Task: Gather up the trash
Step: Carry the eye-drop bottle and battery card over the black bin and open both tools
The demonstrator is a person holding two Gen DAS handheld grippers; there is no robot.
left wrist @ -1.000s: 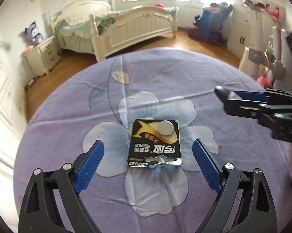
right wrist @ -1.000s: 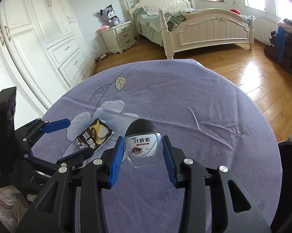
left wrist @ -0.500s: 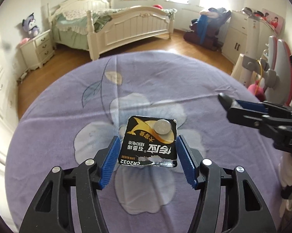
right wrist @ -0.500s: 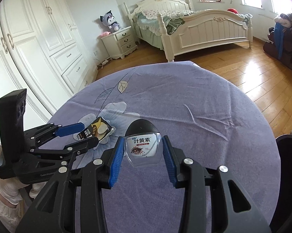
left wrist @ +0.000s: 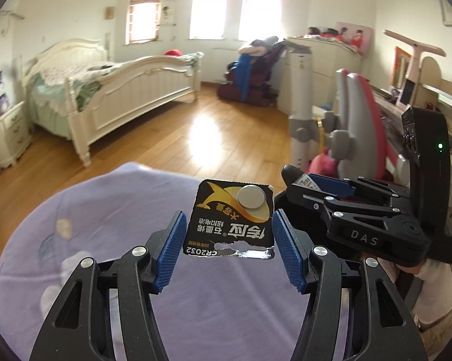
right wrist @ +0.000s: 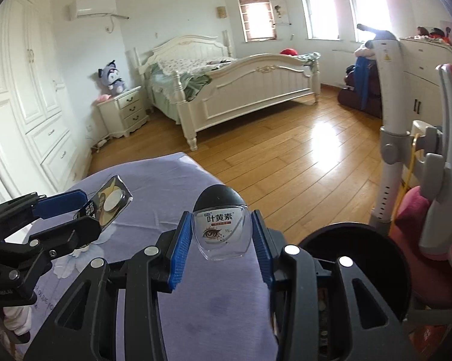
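Black and gold, the torn battery card [left wrist: 230, 218] marked CR2032, with a silver coin cell under its blister, is pinched edge to edge between the blue-padded jaws of the left gripper [left wrist: 229, 248] and held up in the air above the purple floral tabletop [left wrist: 105, 210]. The right gripper [right wrist: 221, 242] has its jaws pressed against both sides of a small clear eye-drop bottle [right wrist: 221, 228] with a black cap, also lifted clear of the cloth. Just right of that bottle, beyond the tabletop's edge, stands a black bin [right wrist: 373, 258] with its round mouth open. In the left wrist view the right gripper sits just beside the card, to its right.
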